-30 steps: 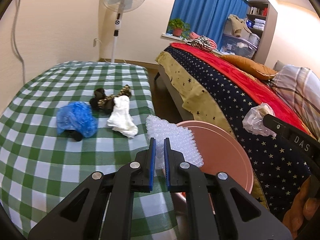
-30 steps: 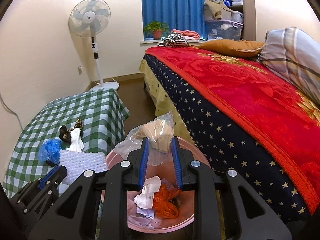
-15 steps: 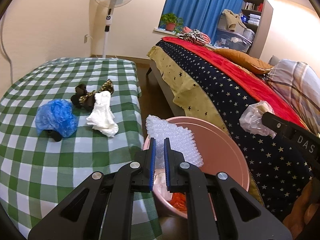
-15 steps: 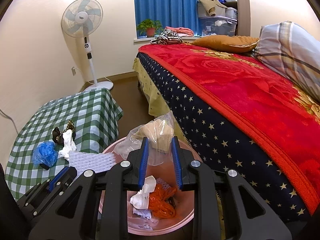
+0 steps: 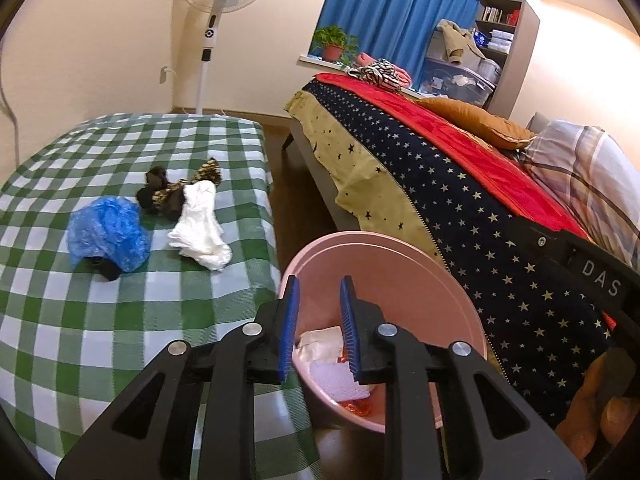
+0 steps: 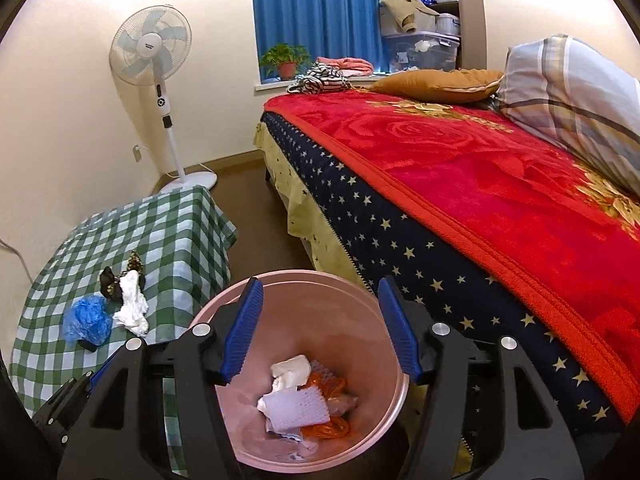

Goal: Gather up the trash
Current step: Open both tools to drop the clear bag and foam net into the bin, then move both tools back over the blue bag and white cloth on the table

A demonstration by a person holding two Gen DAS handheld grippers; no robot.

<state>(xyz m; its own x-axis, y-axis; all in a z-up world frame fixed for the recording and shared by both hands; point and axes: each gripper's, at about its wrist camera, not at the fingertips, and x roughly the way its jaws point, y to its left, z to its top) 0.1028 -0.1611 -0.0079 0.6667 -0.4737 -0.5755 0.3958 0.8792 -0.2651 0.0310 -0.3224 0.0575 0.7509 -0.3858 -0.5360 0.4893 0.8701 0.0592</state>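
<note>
Partway through. The pink bucket [image 6: 384, 412] on the floor between table and bed already holds several bits of trash: a sheet of white bubble wrap [image 6: 298, 408], crumpled white paper [image 6: 290, 370], an orange net or bag [image 6: 328, 388], and what looks like a clear plastic bag under them.

Left to collect, on the green checked table [image 5: 120, 340]: a blue plastic cover [image 5: 106, 232], a white crumpled tissue or cloth [image 5: 200, 224], and a dark, spotted wrapper [image 5: 168, 194] just behind it. The three lie close together, the white piece touching the dark one.

Left tongs [image 5: 318, 328]: narrow gap, nothing between them, over the near rim of the bucket. Right tongs [image 6: 320, 328]: wide apart, empty, above the bucket's mouth.

Against the earlier frames: the left tongs were clamped on the bubble wrap and the right on a clear bag with something tan inside. Both pairs have just been opening, and both items are now down in the bucket. Table items unmoved.
</note>
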